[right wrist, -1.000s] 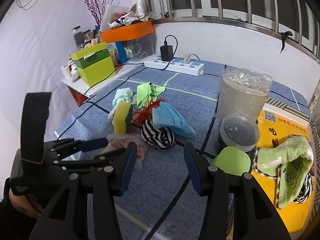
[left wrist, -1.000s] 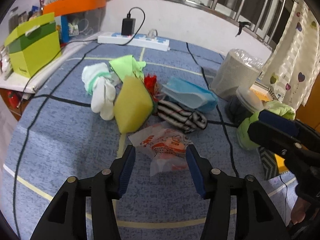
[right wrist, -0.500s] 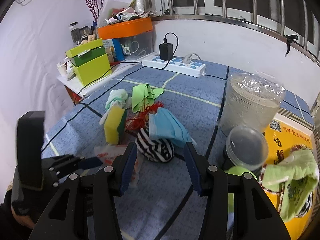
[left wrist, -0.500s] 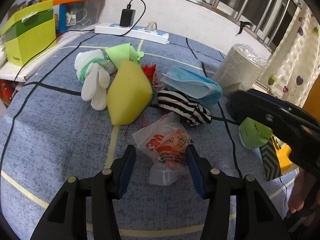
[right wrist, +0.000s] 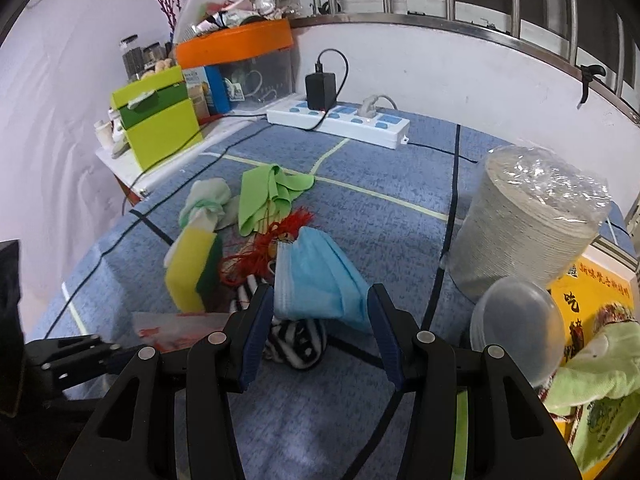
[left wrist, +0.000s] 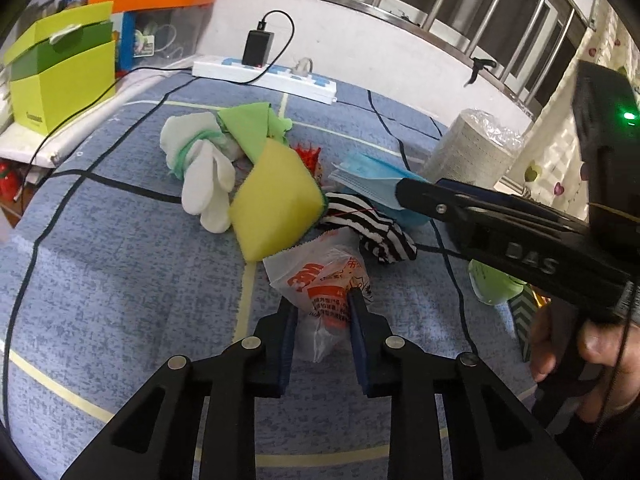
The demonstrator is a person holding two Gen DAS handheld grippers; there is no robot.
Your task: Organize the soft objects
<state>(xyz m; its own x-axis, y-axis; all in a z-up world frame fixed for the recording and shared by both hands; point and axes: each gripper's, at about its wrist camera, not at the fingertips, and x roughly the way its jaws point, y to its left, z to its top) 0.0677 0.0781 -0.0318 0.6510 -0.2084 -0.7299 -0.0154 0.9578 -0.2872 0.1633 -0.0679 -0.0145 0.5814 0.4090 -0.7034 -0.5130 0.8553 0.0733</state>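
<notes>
Jaws on left gripper point(left wrist: 322, 307) have just been closing and now pinch the plastic packet point(left wrist: 324, 280), which lies on the blue table point(left wrist: 120, 272) just in front of the yellow sponge point(left wrist: 276, 204). Right gripper point(right wrist: 320, 312) jaws stand half open, empty, framing the blue face mask point(right wrist: 316, 280) draped over the striped sock point(right wrist: 298, 340).

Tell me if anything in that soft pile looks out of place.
The crinkly 3M plastic packet, between the left gripper as its jaws close in, is packaging among cloths, socks and a blue mask.
</notes>
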